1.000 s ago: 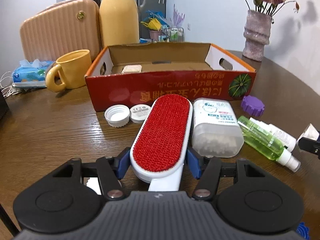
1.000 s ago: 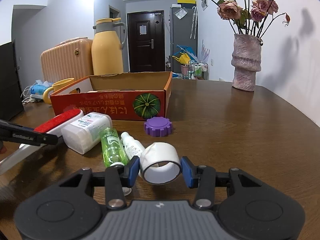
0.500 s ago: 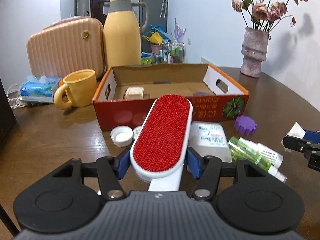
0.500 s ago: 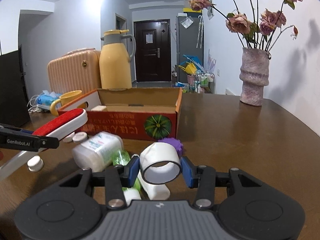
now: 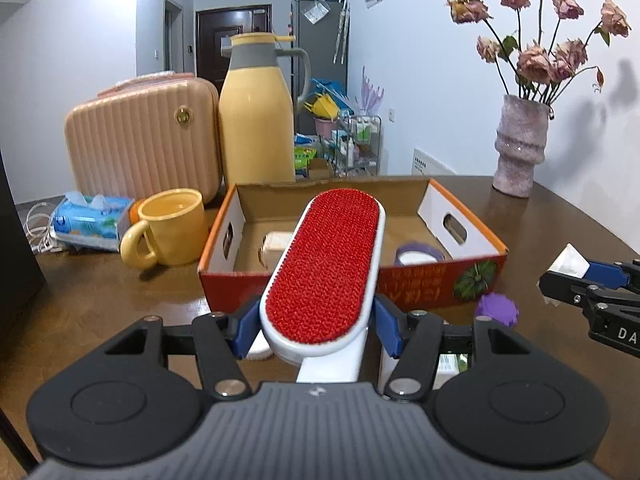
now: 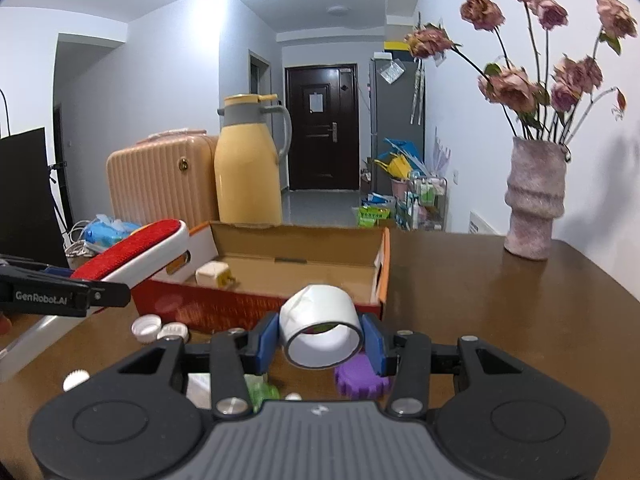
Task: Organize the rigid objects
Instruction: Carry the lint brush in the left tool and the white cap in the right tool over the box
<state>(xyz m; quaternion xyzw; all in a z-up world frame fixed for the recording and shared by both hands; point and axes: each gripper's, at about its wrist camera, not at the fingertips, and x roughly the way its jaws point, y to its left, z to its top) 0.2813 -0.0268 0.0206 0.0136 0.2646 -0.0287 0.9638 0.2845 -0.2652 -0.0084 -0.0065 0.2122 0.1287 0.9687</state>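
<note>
My left gripper (image 5: 316,330) is shut on a white lint brush with a red pad (image 5: 326,264), held above the table in front of the open red cardboard box (image 5: 432,280); the brush also shows in the right wrist view (image 6: 136,254). My right gripper (image 6: 322,346) is shut on a white tape roll (image 6: 320,330), raised near the box's front right corner (image 6: 382,276). The box holds a white charger plug (image 6: 212,274) and a purple-rimmed tape roll (image 5: 418,256).
A purple cap (image 6: 358,380), white caps (image 6: 160,328) and a green spray bottle (image 6: 260,392) lie on the wooden table before the box. A yellow mug (image 5: 168,228), tissue pack (image 5: 92,220), peach case (image 5: 144,140), yellow thermos (image 5: 256,112) and vase (image 5: 520,144) stand around.
Both grippers have risen with the brush and the tape roll and moved toward the box; the box's inside now shows in both views.
</note>
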